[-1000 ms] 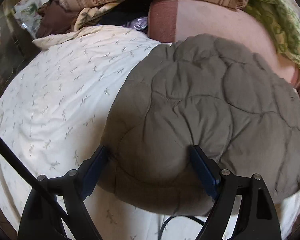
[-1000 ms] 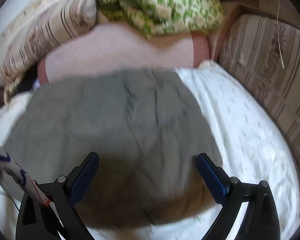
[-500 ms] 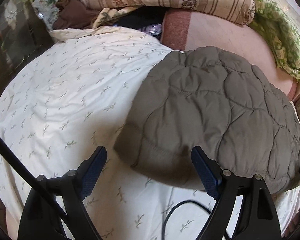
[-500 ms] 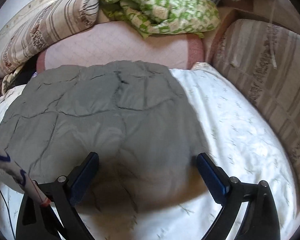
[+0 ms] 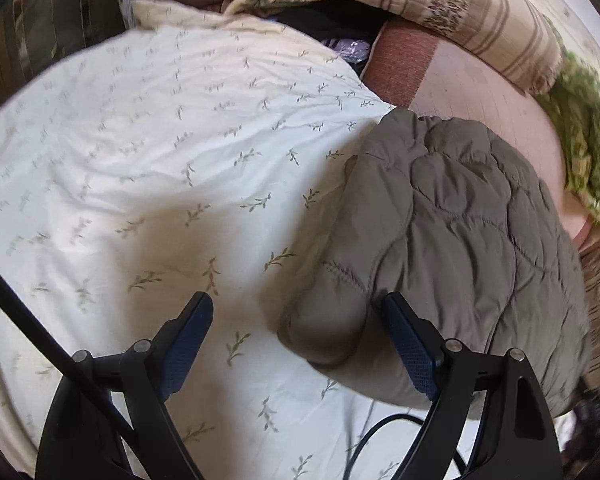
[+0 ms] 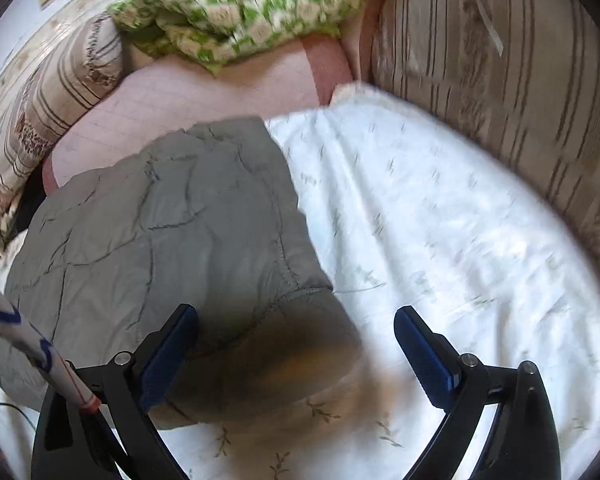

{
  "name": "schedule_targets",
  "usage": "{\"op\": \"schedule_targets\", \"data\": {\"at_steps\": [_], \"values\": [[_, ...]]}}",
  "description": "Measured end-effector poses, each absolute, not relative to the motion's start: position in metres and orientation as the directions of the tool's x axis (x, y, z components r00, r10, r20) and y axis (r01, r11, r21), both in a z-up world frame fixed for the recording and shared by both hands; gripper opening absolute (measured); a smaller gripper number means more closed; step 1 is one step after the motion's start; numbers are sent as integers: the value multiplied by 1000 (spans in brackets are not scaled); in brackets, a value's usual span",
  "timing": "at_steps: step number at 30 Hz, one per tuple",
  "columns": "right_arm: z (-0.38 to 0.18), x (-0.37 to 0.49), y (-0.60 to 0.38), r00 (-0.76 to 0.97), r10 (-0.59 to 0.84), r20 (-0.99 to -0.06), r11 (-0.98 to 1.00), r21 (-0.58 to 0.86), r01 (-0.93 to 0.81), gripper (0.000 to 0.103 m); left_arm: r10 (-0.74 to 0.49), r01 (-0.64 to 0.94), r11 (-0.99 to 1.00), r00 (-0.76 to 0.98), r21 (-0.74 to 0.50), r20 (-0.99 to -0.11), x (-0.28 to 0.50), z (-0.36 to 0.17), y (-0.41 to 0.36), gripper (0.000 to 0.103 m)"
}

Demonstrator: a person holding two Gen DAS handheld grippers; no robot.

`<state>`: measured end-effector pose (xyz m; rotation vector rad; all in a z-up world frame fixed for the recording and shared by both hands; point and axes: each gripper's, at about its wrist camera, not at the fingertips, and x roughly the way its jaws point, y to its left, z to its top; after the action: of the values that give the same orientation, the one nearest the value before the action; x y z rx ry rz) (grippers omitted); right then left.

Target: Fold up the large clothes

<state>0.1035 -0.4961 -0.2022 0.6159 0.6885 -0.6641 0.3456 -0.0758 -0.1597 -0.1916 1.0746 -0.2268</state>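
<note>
The far part of the right wrist view is smeared by motion, so the print of the green-and-white blanket point(image 6: 240, 4) and the stripes of the sofa back point(image 6: 500, 80) are hard to read. In the left wrist view the grey quilted jacket point(image 5: 460, 240) runs out of sight at the lower right, behind one finger, and a dark heap of clothes point(image 5: 324, 20) under the striped pillow point(image 5: 440, 4) is too shadowed to make out. A black cable point(image 5: 380, 432) is cut off at the lower edge.

The jacket lies folded on the bed, on the white leaf-print sheet point(image 5: 160, 160), its far end reaching onto the pink cover point(image 6: 188, 100) (no container anywhere in view).

The left gripper point(image 5: 300, 340) hangs with fingers wide and nothing clamped; the jacket's near corner lies between them. The right gripper point(image 6: 296, 348) is likewise spread wide above the jacket's other near corner, gripping nothing.
</note>
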Motion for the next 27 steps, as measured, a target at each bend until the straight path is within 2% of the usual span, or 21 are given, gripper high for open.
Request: {"op": "schedule_targets", "data": {"at_steps": [5,10,22,27], "values": [[-218,108,-510,647,-218,-731,587,431,685,103,-358,110,932,407,-344,-840,367,-175,-80,89],[-226,114,-516,674,-179,-717,567,485,666,103,-416,129,908,385,-399,-824,376,-181,-89,89],[-247,137,-549,755,17,-656,522,650,553,103,-467,166,884,364,-437,-806,393,-188,-101,95],[-251,147,-555,776,55,-629,510,685,519,103,-485,172,874,363,-454,-796,399,-193,-106,97]]}}
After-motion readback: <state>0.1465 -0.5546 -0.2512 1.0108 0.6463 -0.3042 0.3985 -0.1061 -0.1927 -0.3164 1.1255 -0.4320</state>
